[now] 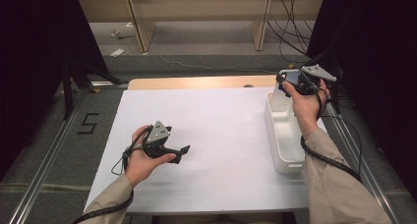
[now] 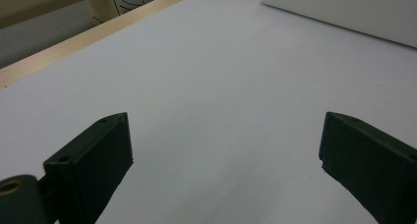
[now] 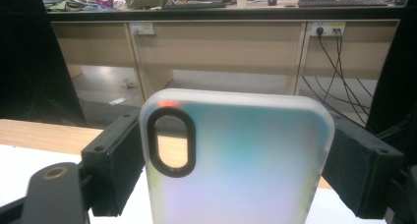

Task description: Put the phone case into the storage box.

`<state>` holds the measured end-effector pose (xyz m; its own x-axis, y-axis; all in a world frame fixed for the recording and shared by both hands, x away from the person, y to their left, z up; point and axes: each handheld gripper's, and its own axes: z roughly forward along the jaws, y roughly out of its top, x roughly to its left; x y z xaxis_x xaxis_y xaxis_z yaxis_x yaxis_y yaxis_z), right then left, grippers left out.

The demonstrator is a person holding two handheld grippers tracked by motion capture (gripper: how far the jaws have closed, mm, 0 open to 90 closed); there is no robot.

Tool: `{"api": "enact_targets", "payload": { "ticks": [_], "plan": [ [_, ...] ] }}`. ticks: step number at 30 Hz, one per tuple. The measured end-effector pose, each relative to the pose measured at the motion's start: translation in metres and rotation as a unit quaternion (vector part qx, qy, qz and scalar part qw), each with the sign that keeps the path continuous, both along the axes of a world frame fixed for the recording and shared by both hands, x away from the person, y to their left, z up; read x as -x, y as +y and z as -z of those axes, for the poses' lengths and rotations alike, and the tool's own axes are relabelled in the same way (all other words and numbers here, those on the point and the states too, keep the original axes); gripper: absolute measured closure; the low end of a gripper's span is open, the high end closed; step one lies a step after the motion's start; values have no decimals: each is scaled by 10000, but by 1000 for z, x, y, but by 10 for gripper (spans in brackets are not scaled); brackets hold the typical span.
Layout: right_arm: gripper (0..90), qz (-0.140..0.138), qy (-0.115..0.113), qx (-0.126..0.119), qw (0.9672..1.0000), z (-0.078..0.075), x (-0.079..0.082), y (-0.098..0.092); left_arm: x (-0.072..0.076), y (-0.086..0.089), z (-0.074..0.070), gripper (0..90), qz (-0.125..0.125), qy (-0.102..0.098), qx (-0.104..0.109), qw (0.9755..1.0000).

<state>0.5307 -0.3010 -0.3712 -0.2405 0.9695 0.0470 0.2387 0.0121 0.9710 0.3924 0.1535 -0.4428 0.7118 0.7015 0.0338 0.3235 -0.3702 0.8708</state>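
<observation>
Holding the phone case (image 3: 236, 160) upright between its jaws, our right gripper (image 1: 300, 81) stays at the upper right of the high view, just above the far end of the white bin (image 1: 282, 135). We judge it is lifted there so the case can go in or come out of the bin. The jaws press on both sides of the case. Our left gripper (image 1: 179, 153) rests at lower left on the white sheet (image 1: 221, 135), jaws wide apart, holding nothing.

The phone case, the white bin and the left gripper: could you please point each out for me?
phone case (image 3: 236, 160), right gripper view, middle of its frosted back.
white bin (image 1: 285, 135), high view, its inner wall.
left gripper (image 1: 183, 153), high view, midway between its fingertips.
</observation>
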Motion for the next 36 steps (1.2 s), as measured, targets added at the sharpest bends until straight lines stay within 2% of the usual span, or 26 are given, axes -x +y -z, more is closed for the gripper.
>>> {"api": "enact_targets", "payload": {
  "ticks": [36],
  "plan": [
    [180,34,183,96,9998,12,-9,0,0,0,0,53,-2,-4,4,10000]
  ]
}}
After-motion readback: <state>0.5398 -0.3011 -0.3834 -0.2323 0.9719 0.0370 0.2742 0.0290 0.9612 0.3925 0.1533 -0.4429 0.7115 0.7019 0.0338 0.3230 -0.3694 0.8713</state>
